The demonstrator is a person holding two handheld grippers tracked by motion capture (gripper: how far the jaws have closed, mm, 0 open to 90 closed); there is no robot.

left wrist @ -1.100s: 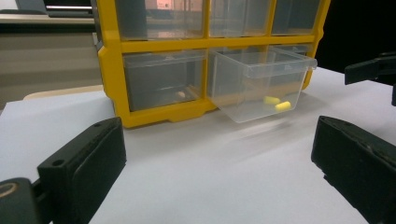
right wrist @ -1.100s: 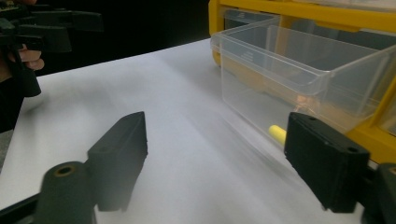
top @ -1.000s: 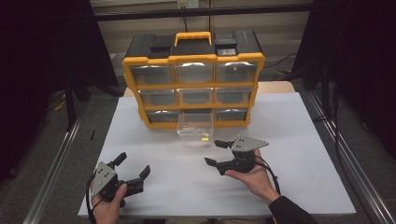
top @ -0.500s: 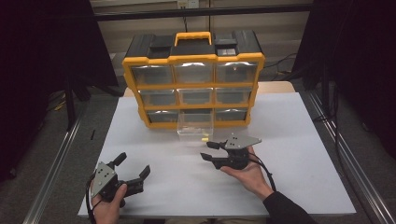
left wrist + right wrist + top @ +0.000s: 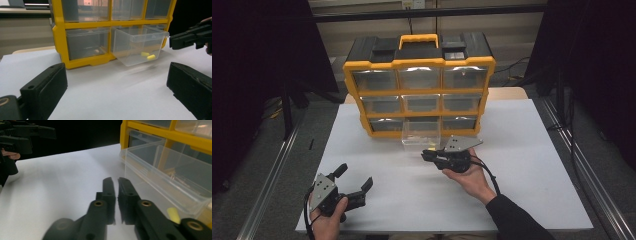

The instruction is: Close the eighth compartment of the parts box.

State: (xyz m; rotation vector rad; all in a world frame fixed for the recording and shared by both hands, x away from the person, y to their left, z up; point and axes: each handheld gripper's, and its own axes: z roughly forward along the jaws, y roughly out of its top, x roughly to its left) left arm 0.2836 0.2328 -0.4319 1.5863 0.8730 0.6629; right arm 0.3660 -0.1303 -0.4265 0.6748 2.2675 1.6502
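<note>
At seven o'clock on the counter (image 5: 532, 150) the left gripper (image 5: 354, 186) sat wide, while the right gripper (image 5: 428, 154), nearly closed and empty, faced the open drawer (image 5: 421, 134) at twelve, likely poised to push it in.

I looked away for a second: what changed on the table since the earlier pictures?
The right gripper slid left, toward the pulled-out clear drawer of the yellow organizer, with its jaws nearly closed on nothing. The left gripper stayed open near the front edge; the drawer stayed out, holding small yellow pieces.
</note>
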